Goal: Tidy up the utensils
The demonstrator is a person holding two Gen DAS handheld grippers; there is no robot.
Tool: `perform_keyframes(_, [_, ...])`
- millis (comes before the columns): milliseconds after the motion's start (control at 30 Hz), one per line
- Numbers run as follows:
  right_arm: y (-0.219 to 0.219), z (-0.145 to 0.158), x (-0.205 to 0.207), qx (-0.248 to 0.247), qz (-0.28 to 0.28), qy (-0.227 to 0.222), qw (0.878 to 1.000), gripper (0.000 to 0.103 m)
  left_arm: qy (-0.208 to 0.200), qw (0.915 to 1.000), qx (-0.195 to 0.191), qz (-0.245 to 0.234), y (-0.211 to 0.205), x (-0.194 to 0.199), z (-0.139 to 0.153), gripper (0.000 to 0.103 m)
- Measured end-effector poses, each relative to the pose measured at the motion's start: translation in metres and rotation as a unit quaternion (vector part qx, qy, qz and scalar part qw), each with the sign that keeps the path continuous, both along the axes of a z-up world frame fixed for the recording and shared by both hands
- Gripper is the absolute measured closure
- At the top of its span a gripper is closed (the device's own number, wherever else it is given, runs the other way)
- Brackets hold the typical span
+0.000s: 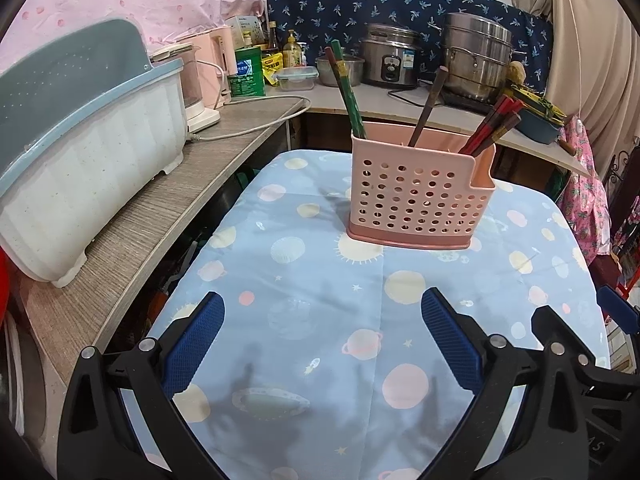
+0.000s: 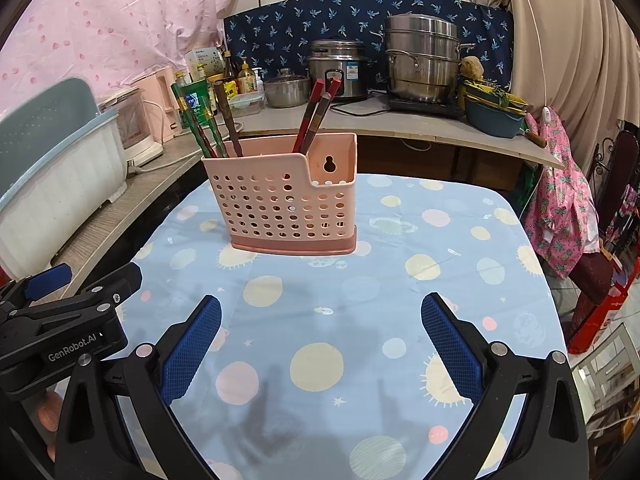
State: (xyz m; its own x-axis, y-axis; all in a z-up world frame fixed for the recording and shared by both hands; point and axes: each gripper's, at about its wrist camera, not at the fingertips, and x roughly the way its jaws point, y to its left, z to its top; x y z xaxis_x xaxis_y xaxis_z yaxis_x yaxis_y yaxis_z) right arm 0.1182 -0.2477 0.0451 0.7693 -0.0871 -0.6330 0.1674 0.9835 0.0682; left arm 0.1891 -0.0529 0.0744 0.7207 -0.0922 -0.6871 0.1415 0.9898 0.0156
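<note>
Both grippers are hanging low over the near end of the table with nothing in them: the left gripper [image 1: 322,336] has its blue pads spread wide, and the right gripper [image 2: 320,338] is just as wide apart. The pink utensil holder [image 1: 416,196] sits upright toward the far side of the planet-print tablecloth [image 1: 320,360], well apart from both. It already has green chopsticks [image 1: 348,88] at the left end, one brown chopstick [image 1: 428,108] in the middle and a bunch of red chopsticks [image 1: 492,124] leaning out the right end. No loose utensils on the cloth that I can see, so my guess is the step is regrouping what's in there. I'd pinch one stick up high near the top, pull straight up, and steady the holder with the other gripper since it looks light and tippy.
</note>
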Motion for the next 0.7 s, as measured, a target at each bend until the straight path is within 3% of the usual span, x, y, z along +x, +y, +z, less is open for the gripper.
perform_keyframes(700, [-0.0015, -0.0035, 0.0020, -0.003, -0.003, 0.003, 1.000, 0.006, -0.005, 1.0000, 0.005, -0.005, -0.0021, 0.0034, -0.0013, 0.009])
